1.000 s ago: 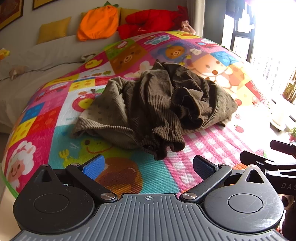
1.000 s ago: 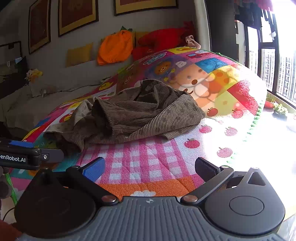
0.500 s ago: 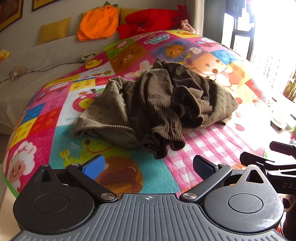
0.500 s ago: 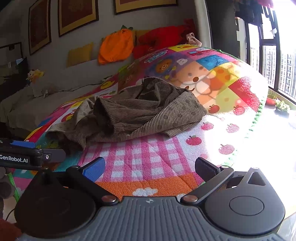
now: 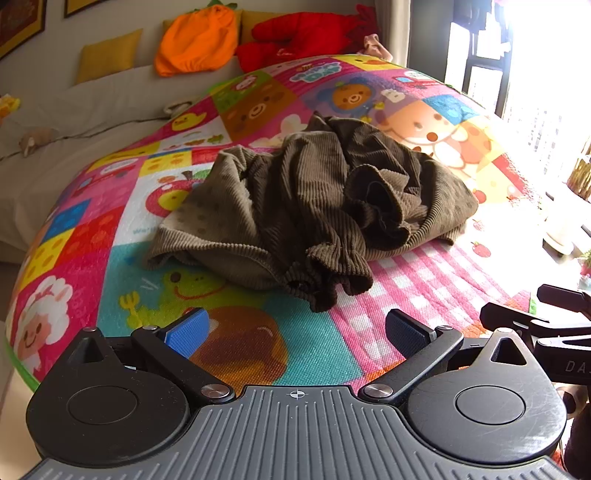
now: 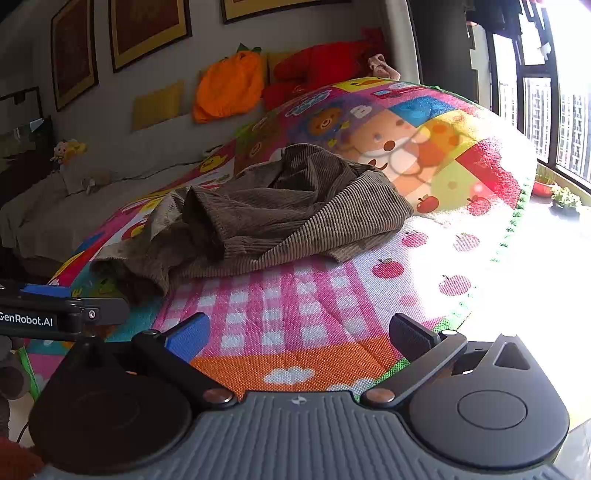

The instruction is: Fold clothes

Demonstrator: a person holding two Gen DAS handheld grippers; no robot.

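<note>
A crumpled brown corduroy garment [image 5: 314,206] lies in a heap on a colourful cartoon play mat [image 5: 240,343]. In the right wrist view the garment [image 6: 266,218] sits ahead and to the left on the mat [image 6: 295,314]. My left gripper [image 5: 295,328] hovers open just short of the garment's near ruffled hem, nothing between its blue pads. My right gripper [image 6: 299,336] is open too, over the pink checked patch, well short of the cloth. Each gripper shows at the edge of the other's view.
A white sofa [image 5: 74,122] runs along the back with yellow cushions, an orange plush [image 5: 195,38] and a red plush [image 5: 306,33]. Tall windows [image 6: 546,103] and small potted plants [image 6: 561,199] are at the right. The mat's green edge [image 6: 513,229] is at the right.
Both grippers have crept slightly closer to the garment; the right wrist view shows it a little larger and higher. The jaws stay open and the cloth has not moved.
</note>
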